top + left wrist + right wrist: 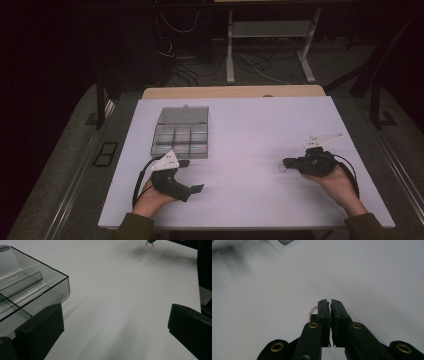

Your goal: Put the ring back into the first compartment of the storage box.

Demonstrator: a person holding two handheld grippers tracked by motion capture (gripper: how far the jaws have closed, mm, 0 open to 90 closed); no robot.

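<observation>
A clear plastic compartment box (181, 132) with its lid folded back lies on the white table (250, 125), left of centre. My left gripper (192, 175) rests just in front of it, its jaws wide apart with nothing between them. In the left gripper view the box (30, 290) sits by the left jaw of the left gripper (115, 327). My right gripper (286, 163) is held at the right side, shut on a small pink bead bracelet (281, 168). In the right gripper view the beads (312, 311) hang beside the closed right gripper tips (330, 302). The bracelet (149, 244) also shows far off in the left gripper view.
The white table's front edge (240, 225) lies near the person's sleeves. A wooden strip (235, 91) borders the far edge. Behind it are desk legs (230, 50) and cables on the floor. A corner of the box (285, 241) shows at the top of the right gripper view.
</observation>
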